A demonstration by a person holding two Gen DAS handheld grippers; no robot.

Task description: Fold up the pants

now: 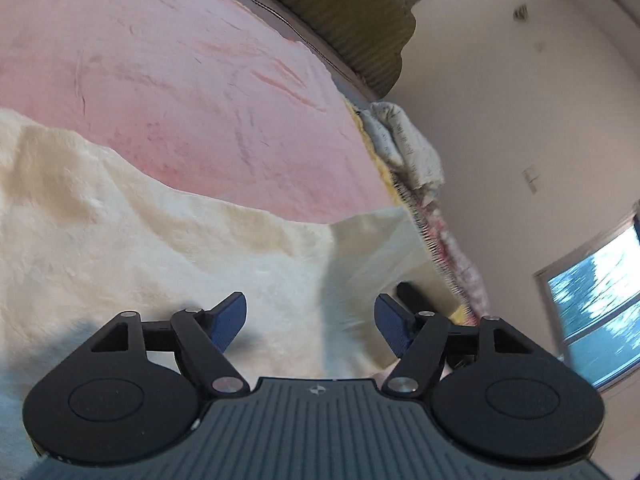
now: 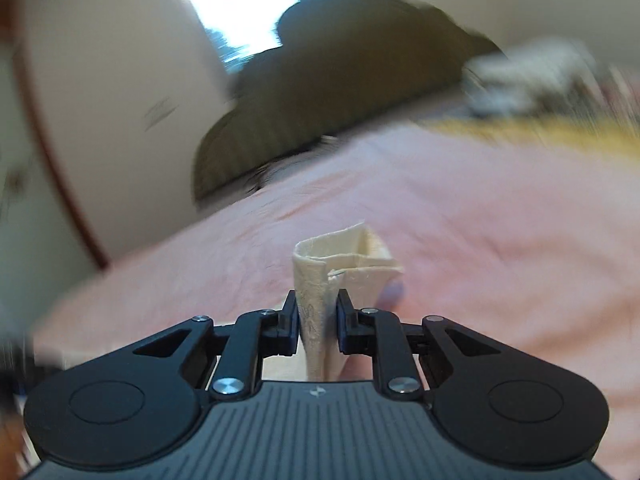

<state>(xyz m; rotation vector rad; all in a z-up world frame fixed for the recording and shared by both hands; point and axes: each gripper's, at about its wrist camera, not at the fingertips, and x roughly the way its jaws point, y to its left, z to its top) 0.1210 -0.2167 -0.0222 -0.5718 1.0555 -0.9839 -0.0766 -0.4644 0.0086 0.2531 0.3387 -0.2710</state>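
The cream, fuzzy-fabric pants lie spread on the pink fleece-covered bed, filling the lower left of the left wrist view, with one hemmed end lifted clear of the bed. That end stands up between the two fingers of the right claw, which is clenched on it — the hem and a doubled layer rise just beyond the tips, so the grasp looks made near a cuff or waist corner, likely to carry it over for a fold. The left claw hangs spread wide over the cream cloth with nothing between its blue pads; it appears placed to take a second corner or pin the cloth while the other end travels. A raised flap of the same cream fabric, blurred, stands just ahead of it near the bed's edge.

Beyond the pants, the pink surface is bare and wide toward the olive ribbed cushion at the far side, which gives room to lay the fold down. The bed's side edge runs close on the right in the left wrist view, with a crumpled white printed cloth resting there; a fold swung that way risks slipping off.
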